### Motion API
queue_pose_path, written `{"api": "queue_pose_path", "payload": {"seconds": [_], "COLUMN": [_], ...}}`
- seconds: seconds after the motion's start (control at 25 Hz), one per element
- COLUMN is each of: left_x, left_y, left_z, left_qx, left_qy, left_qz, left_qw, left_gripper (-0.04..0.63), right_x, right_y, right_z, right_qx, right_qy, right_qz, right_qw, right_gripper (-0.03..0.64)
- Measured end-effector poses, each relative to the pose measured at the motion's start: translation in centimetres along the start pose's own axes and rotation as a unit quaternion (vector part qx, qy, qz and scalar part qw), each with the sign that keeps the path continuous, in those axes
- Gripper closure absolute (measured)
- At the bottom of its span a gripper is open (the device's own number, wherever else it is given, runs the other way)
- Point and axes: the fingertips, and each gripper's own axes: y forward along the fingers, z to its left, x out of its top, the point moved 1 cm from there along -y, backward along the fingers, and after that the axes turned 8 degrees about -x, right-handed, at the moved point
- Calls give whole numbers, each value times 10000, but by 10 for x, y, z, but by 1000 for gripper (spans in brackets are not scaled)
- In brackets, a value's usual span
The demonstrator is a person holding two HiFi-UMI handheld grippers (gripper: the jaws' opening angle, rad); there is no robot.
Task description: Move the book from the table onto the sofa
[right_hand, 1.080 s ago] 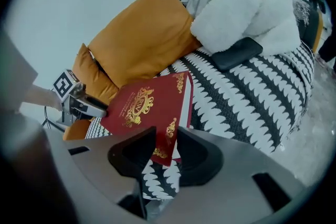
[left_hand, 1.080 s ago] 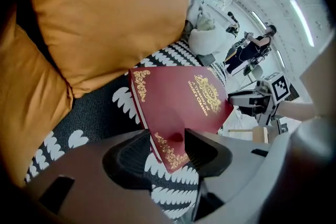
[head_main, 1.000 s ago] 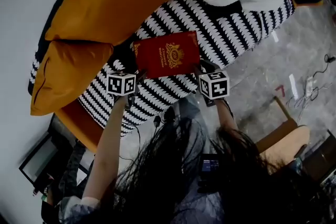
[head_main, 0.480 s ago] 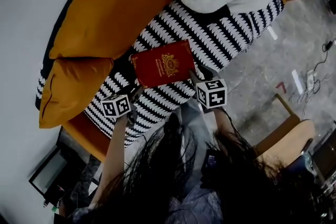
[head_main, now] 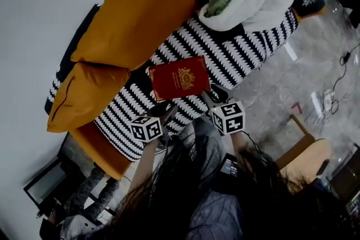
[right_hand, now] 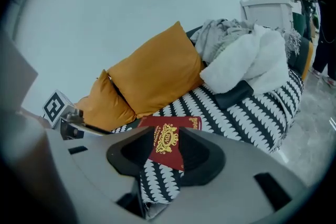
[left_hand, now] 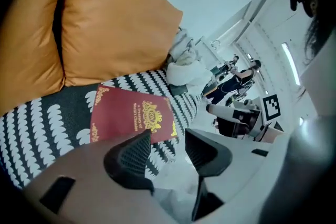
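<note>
With the red, gilt-stamped hardcover book (head_main: 180, 78) laid flat for full support on the black-and-white patterned sofa seat (head_main: 247, 48), inside its front edge, I judge withdrawal unobstructed: left gripper (left_hand: 167, 136) fingers released, right gripper (right_hand: 165, 152) fingers just opened, both clear of the book.

dim, even light (fisheye-warped edges)

Head view: left gripper (head_main: 165, 112) sits lower centre-left and right gripper (head_main: 215, 94) at centre, both angled down and pointing up-frame. The left jaws are apart, gripping nothing. The right jaws have just been opening, with nothing clamped between them. The left forearm (head_main: 143, 168) runs down toward the bottom edge.
</note>
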Motion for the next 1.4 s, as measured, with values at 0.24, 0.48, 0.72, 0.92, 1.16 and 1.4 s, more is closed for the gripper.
{"api": "queue_pose_path", "payload": {"seconds": [0.24,0.48,0.72,0.92,1.16,1.4], "left_x": [37,54,54,54,48,37], "left_y": [-30,-82,-134,-162,-200,-242], "left_z": [-66,-112,-142,-162,-186,-186], "left_qx": [-461,-556,-674,-845,-1158,-1377], "left_qy": [453,1312,1863,2400,2930,3082], "left_qz": [-472,-515,-526,-490,-597,-761], "left_qw": [9968,9885,9788,9658,9472,9382], "left_gripper": [391,391,392,391,392,394], "right_x": [38,76,98,106,102,93], "right_y": [-30,-79,-124,-156,-193,-217], "right_z": [37,79,120,151,185,219], "right_qx": [258,435,428,334,239,-16], "right_qy": [-135,19,150,15,185,238], "right_qz": [-203,-588,-958,-1220,-1478,-1722], "right_qw": [9994,9973,9944,9920,9886,9848], "right_gripper": [463,485,496,506,513,523]}}
